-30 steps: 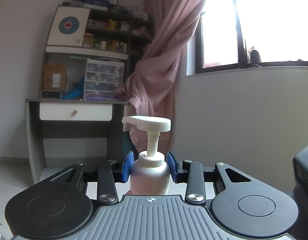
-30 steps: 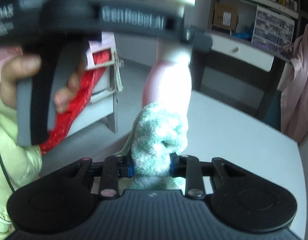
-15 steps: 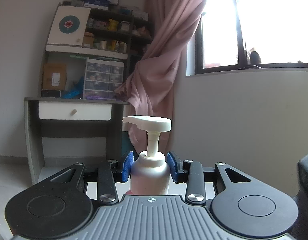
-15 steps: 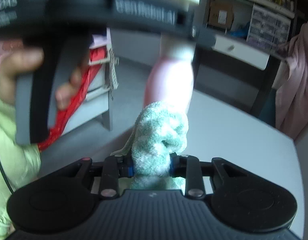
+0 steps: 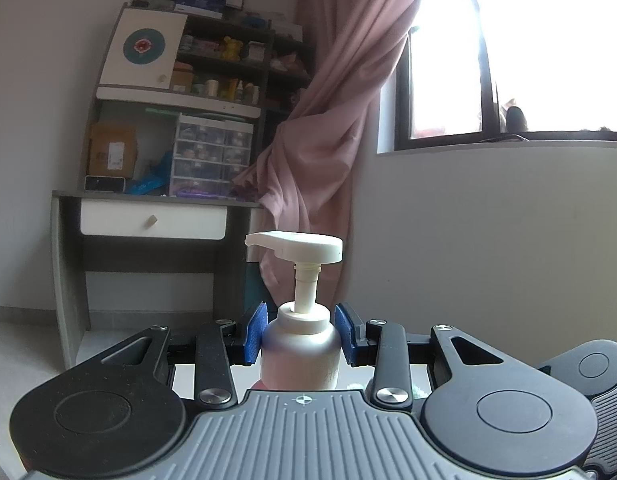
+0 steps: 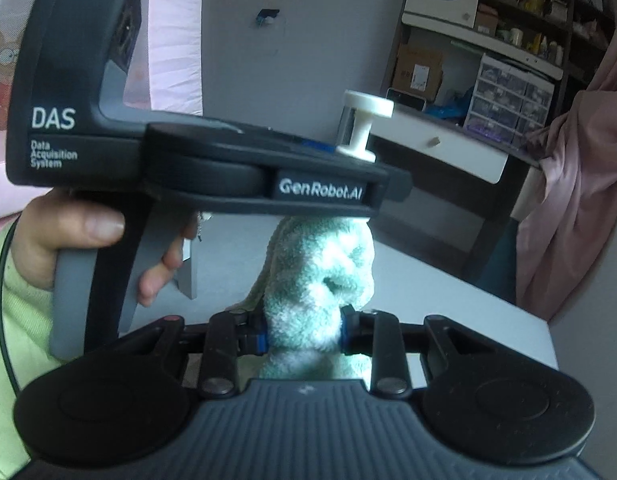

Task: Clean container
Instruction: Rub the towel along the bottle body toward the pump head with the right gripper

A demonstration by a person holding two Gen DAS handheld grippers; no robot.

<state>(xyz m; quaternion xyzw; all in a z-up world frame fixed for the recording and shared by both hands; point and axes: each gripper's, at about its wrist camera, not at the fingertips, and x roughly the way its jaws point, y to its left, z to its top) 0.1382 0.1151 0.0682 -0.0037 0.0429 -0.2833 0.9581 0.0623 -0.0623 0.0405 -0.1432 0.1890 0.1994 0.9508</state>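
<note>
Cloth [image 6: 320, 276] rose; bottle [image 5: 300, 344] hidden R-view.

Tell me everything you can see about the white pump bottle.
The white plastic pump bottle stands upright, clamped at its shoulder between the left gripper's blue pads. It has a rounded body with a pinkish tint lower down, a collar, a ribbed stem and a flat pump head whose spout points left. Its base is hidden.
</note>
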